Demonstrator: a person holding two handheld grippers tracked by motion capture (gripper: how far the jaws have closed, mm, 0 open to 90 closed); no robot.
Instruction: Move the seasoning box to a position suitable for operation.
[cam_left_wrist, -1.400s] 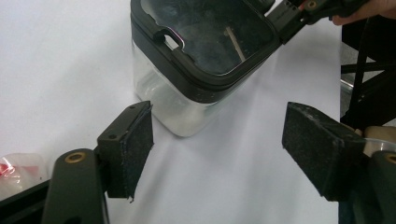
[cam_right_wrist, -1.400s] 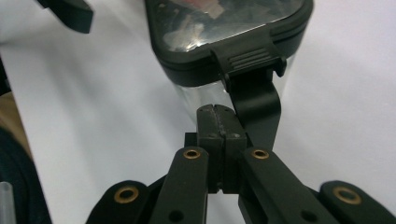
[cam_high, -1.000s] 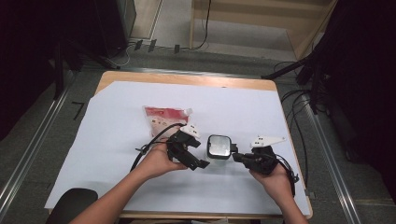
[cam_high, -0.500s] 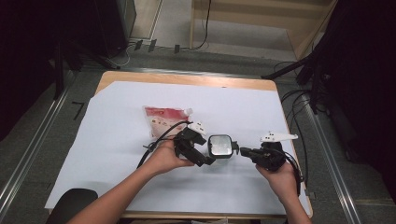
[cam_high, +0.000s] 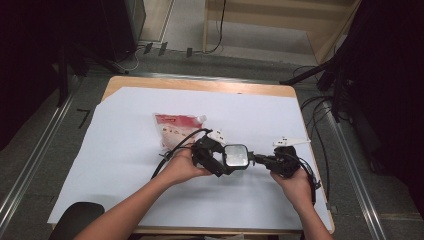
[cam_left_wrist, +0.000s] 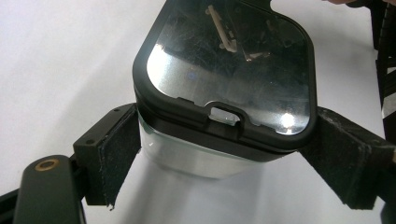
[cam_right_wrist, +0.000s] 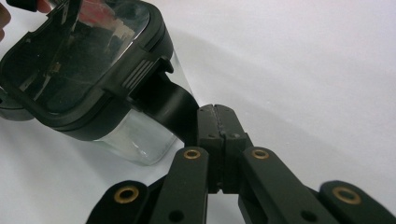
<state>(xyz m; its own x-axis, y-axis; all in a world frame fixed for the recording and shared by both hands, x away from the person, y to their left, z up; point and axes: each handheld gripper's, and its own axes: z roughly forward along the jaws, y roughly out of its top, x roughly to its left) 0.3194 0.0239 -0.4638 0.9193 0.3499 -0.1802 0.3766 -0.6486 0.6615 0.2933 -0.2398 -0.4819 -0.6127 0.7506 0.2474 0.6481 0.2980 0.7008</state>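
A clear square container with a black lid (cam_high: 236, 156) stands on the white sheet between my two grippers. My left gripper (cam_high: 226, 159) comes in from the left. Its pads (cam_left_wrist: 112, 154) press on both sides of the container (cam_left_wrist: 224, 70) just under the lid rim. My right gripper (cam_high: 255, 159) reaches in from the right. Its jaws (cam_right_wrist: 215, 112) are shut together at the end of a black latch flap (cam_right_wrist: 163, 102) that hangs from the lid's side (cam_right_wrist: 79, 56). Both hands rest low over the sheet.
A red and white pouch (cam_high: 177, 127) lies flat just behind the left hand. White paper (cam_high: 125, 150) covers the wooden table (cam_high: 200, 85). Cables run along the floor at the right (cam_high: 325, 120). A dark round seat (cam_high: 75, 217) sits at the front left corner.
My left gripper has slid right until its jaws stand around the container. The right gripper has stayed at the container's right side.
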